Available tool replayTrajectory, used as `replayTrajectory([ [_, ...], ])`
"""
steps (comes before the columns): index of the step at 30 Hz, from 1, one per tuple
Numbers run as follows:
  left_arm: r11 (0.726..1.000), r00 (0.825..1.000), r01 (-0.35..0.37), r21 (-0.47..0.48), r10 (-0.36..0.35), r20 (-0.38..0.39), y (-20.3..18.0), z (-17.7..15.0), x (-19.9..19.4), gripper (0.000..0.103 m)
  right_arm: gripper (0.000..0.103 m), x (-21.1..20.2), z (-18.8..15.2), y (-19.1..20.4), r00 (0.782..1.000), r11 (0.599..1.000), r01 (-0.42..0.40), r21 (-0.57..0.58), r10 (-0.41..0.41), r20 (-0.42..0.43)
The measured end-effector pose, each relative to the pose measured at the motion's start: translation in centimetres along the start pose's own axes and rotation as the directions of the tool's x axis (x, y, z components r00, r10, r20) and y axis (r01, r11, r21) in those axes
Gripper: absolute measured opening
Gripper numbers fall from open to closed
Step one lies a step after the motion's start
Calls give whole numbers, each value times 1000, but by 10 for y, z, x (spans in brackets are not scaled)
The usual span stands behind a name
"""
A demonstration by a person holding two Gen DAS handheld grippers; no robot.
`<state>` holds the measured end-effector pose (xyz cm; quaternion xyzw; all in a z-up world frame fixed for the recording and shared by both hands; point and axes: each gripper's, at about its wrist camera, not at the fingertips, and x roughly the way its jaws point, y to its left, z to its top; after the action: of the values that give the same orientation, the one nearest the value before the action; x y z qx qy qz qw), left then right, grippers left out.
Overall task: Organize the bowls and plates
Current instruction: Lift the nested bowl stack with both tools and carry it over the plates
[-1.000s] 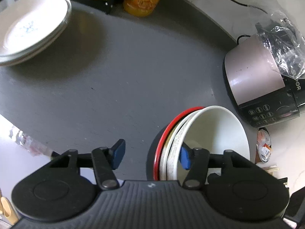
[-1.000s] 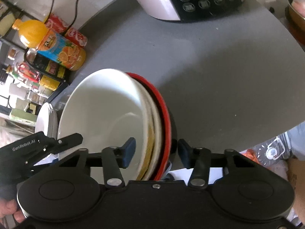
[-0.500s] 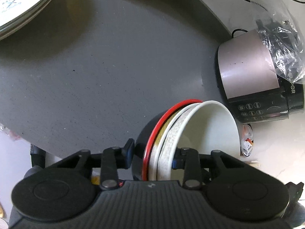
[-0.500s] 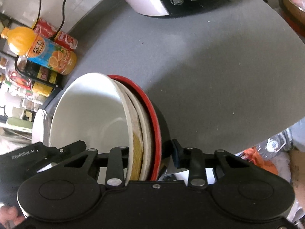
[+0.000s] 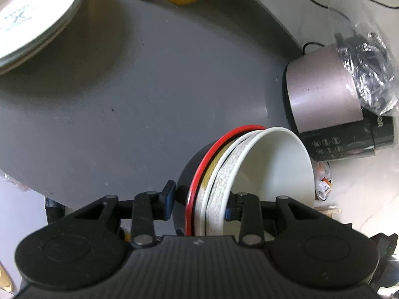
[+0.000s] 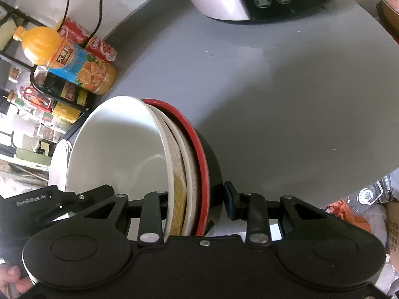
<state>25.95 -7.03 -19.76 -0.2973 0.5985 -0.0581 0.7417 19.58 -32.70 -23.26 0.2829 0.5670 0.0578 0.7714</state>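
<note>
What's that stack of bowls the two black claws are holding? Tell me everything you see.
The stack of bowls is nested: a plain white bowl innermost, a crackle-patterned cream one, then a black bowl with a red rim outermost. They look glossy, like ceramic. The stack is tipped on its side over the grey table. The left gripper and right gripper each clamp its rim.

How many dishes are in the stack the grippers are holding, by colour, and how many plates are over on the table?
White bowl: 1
Cream patterned bowl: 1
Black bowl with red rim: 1
White plates stacked on the grey table: at least 2
Total: at least 5
</note>
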Motion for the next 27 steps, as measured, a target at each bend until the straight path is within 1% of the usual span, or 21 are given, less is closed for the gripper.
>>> replayTrajectory([
  [5, 1000, 1000, 3, -11, -2, 25, 10, 10, -18, 35, 31, 2, 1, 23, 1000, 1000, -9, -16, 9, -1],
  [11, 1000, 998, -10, -28, 11, 61, 29, 25, -47, 35, 31, 6, 2, 69, 999, 997, -35, -69, 35, 6],
  [19, 998, 991, -4, -59, 12, 132, 56, 53, -100, 35, 31, 13, 4, 131, 997, 990, -72, -120, 73, 5],
  [24, 998, 985, -30, -55, 39, 167, 71, 72, -133, 35, 31, 20, 1, 167, 996, 983, -93, -161, 93, -5],
  [27, 996, 983, -20, -83, 34, 180, 86, 84, -147, 35, 31, 27, -1, 185, 995, 982, -101, -162, 100, -17],
])
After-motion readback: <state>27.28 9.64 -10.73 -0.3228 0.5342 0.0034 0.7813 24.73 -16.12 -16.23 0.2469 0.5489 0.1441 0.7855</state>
